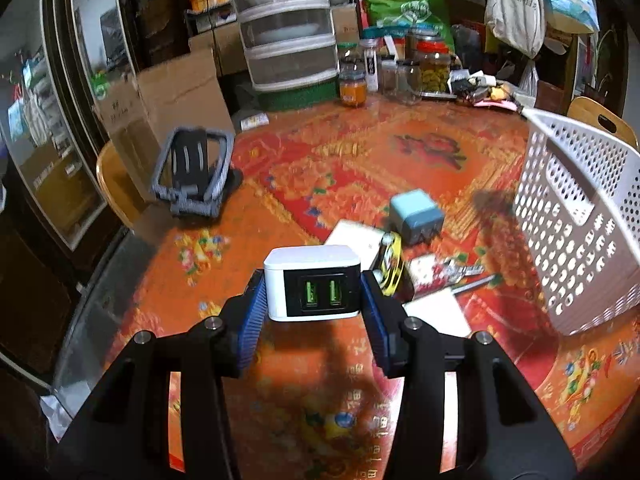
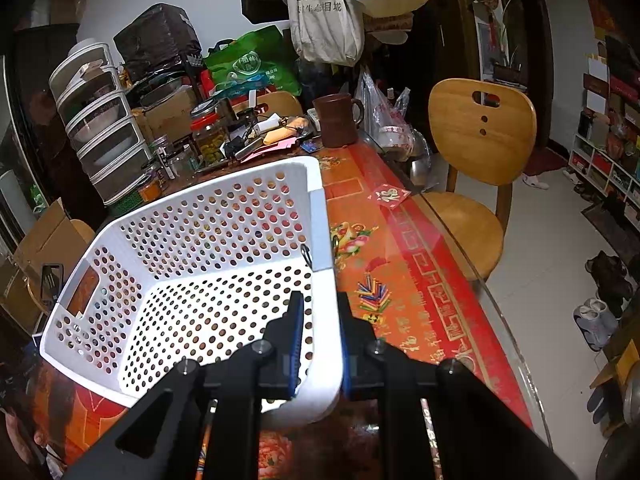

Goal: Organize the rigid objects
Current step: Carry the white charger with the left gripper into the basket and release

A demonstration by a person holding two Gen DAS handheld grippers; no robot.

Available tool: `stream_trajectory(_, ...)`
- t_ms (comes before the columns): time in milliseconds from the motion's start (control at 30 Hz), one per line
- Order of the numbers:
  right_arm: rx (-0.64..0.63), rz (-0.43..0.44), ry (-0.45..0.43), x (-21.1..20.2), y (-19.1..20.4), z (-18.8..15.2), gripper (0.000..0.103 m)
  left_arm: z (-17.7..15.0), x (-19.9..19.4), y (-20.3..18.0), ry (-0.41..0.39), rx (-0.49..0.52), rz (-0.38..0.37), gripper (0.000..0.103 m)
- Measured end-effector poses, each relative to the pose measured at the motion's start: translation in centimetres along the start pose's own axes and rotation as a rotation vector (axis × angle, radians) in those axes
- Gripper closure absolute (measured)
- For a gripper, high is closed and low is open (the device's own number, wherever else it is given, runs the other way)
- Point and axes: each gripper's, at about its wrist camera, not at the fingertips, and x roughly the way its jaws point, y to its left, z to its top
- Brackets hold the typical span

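My left gripper point(image 1: 312, 292) is shut on a white USB charger point(image 1: 314, 282) with two green ports, held above the red tablecloth. Beyond it lie a light blue charger cube point(image 1: 416, 216), a white box point(image 1: 354, 238), a yellow tape roll point(image 1: 391, 264) and a small red-white packet point(image 1: 430, 272). The white perforated basket point(image 1: 580, 216) stands to the right. In the right wrist view my right gripper point(image 2: 320, 300) is shut on the near right wall of the basket point(image 2: 168, 280), which is tilted and looks empty inside.
A grey phone stand point(image 1: 192, 172) sits at the table's left edge. Jars point(image 1: 434, 70), a stacked drawer unit point(image 1: 288, 28) and bags crowd the far side. A brown mug point(image 2: 336, 120) and a wooden chair point(image 2: 480, 136) are by the table's right edge.
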Motion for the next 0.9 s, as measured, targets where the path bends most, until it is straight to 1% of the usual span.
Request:
stream_trajectory(133, -0.007, -0.004, 0.006, 0.1, 0.1, 0.1, 0.09, 2.5, -1.7, -0.9, -0.037, 0.043, 0.003, 0.06)
stream_trajectory(300, -0.003, -0.003, 0.008, 0.2, 0.1, 0.1, 0.09, 5.0, -3.7, -2.1, -0.083, 0.073, 0.004, 0.06)
stream_trajectory(500, -0.004, -0.008, 0.011, 0.2, 0.1, 0.1, 0.09, 8.3, -6.3, -4.1, -0.133, 0.091, -0.044, 0.06)
stream_trajectory(600, -0.004, -0.008, 0.012, 0.2, 0.1, 0.1, 0.09, 9.4, -7.3, -5.8, -0.154, 0.121, -0.056, 0.06)
stream_trajectory(800, -0.004, -0.007, 0.015, 0.2, 0.2, 0.0, 0.09, 11.9, -8.5, -9.4, -0.157, 0.167, -0.142, 0.06)
stream_trajectory(900, -0.003, -0.005, 0.016, 0.2, 0.2, 0.0, 0.09, 13.2, -8.5, -11.2, -0.143, 0.2, -0.221, 0.06)
